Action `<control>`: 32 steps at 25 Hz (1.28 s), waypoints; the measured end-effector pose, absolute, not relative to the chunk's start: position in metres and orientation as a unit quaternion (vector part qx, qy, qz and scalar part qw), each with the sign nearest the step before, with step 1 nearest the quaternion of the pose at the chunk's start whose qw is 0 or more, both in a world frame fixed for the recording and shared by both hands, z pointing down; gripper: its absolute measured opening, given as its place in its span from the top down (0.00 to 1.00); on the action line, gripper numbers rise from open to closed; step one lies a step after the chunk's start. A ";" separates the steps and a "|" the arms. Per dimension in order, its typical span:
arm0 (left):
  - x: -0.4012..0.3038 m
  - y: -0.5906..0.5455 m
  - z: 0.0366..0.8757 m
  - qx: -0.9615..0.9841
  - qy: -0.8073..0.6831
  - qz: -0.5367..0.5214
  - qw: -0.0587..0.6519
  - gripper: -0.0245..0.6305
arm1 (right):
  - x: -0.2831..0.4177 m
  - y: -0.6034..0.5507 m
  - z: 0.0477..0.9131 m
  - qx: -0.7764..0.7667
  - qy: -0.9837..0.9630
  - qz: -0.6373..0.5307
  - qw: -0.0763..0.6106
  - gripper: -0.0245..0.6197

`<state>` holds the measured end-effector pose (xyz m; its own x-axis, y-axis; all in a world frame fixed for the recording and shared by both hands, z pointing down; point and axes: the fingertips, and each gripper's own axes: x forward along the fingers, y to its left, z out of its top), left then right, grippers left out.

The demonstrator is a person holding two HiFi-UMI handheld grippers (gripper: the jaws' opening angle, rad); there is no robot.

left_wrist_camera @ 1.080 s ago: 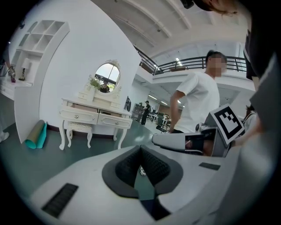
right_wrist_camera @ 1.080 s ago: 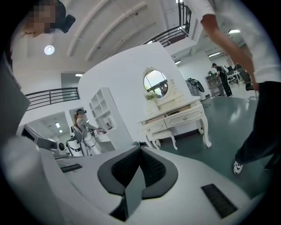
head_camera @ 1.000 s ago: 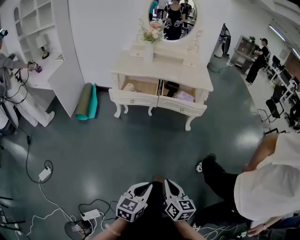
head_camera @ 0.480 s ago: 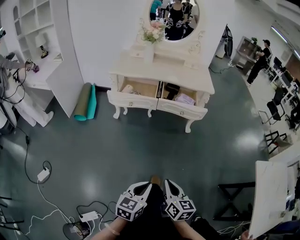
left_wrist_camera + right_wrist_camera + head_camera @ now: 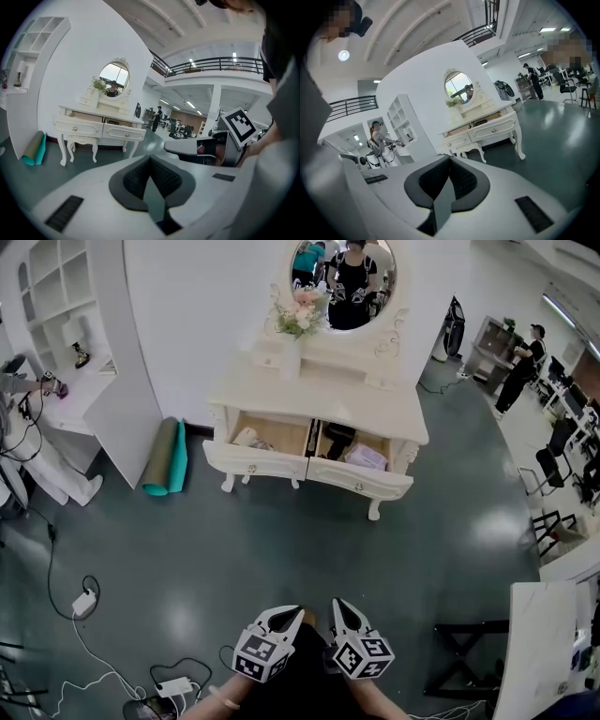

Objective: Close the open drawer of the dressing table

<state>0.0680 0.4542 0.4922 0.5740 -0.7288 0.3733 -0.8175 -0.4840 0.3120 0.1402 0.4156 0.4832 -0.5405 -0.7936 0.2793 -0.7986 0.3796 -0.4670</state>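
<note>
The white dressing table [image 5: 323, 381] stands against the far wall, with an oval mirror [image 5: 342, 273] above it. Both its drawers are pulled out: the left drawer [image 5: 251, 465] and the right drawer [image 5: 361, 482], each with things inside. In the head view my left gripper [image 5: 284, 617] and right gripper [image 5: 344, 610] are side by side at the bottom edge, far from the table. Both are shut with nothing held. The left gripper view has the left gripper [image 5: 150, 159] with the table [image 5: 101, 124] far off at left. From the right gripper [image 5: 450, 159] the table [image 5: 480, 126] is far ahead.
A rolled green mat [image 5: 167, 457] leans beside a white shelf unit [image 5: 84, 343] left of the table. Cables and power strips [image 5: 173, 685] lie on the dark floor at lower left. A black stool frame [image 5: 469, 652] and a white tabletop [image 5: 534, 652] are at lower right. A person [image 5: 19, 427] stands at far left.
The dressing table looks slightly nearer and larger. The person in white who stood at lower right a second ago is gone from view. Both grippers stay shut, side by side.
</note>
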 end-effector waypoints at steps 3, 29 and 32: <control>0.071 0.430 0.492 0.855 -0.454 0.095 0.231 0.94 | 0.142 0.390 0.484 0.475 -0.833 0.284 0.007 0.92; 0.086 0.295 0.504 0.830 -0.496 0.094 0.236 0.94 | 0.151 0.244 0.499 0.418 -0.849 0.322 0.007 0.92; 0.091 0.287 0.510 0.827 -0.499 0.095 0.241 0.94 | 0.161 0.233 0.503 0.420 -0.846 0.328 0.004 0.92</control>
